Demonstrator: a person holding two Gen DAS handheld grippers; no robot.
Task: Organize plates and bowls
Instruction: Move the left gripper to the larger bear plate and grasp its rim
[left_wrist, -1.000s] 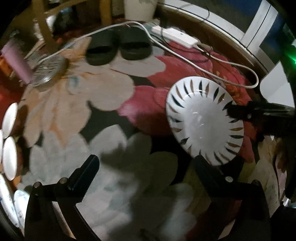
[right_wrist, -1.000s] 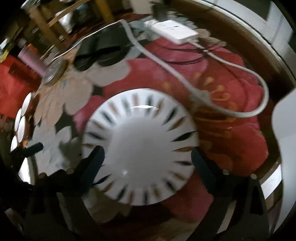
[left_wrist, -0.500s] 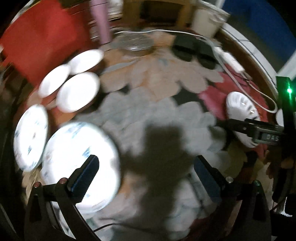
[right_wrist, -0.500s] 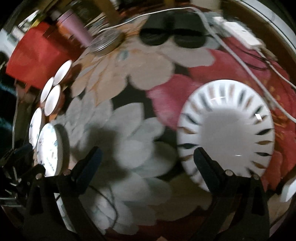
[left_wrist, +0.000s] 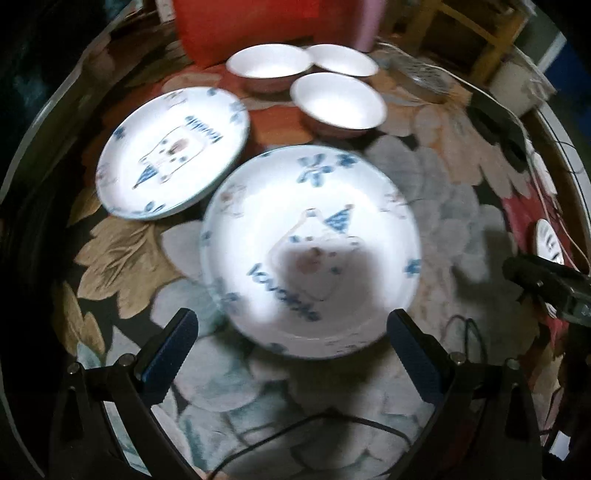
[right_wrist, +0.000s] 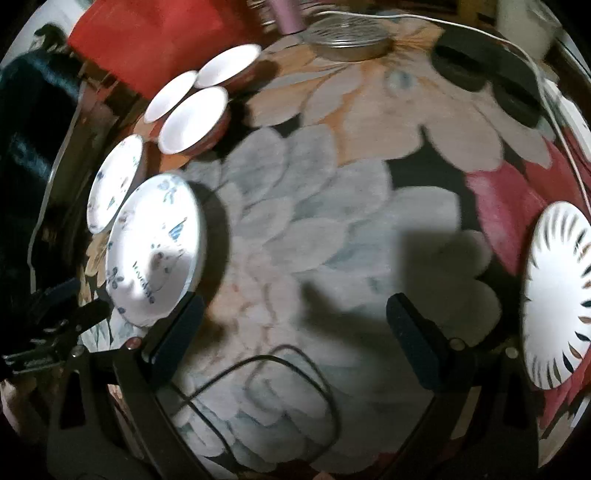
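Note:
A white plate with blue print (left_wrist: 310, 251) lies on the floral rug right in front of my open left gripper (left_wrist: 291, 354), between its jaws' line. A second printed plate (left_wrist: 173, 151) lies to its far left. Three white bowls (left_wrist: 338, 101) (left_wrist: 267, 64) (left_wrist: 343, 59) cluster behind them. A white plate with dark radial dashes (right_wrist: 561, 295) lies at the right of the right wrist view, beside my open, empty right gripper (right_wrist: 295, 332). The printed plates (right_wrist: 155, 251) and bowls (right_wrist: 194, 118) show at that view's left.
A floral rug (right_wrist: 332, 221) covers the floor. Black slippers (right_wrist: 484, 70), a round metal lid (right_wrist: 347, 40), a white cable (right_wrist: 554, 122) and a pink bottle (right_wrist: 288, 14) lie at the far side. A thin black cable (right_wrist: 277, 391) loops near the right gripper. A red box (left_wrist: 251, 26) stands behind the bowls.
Both grippers swung left. The left one left the dashed plate and now faces the printed plates and bowls. The dashed plate slid to the right edge of the right view.

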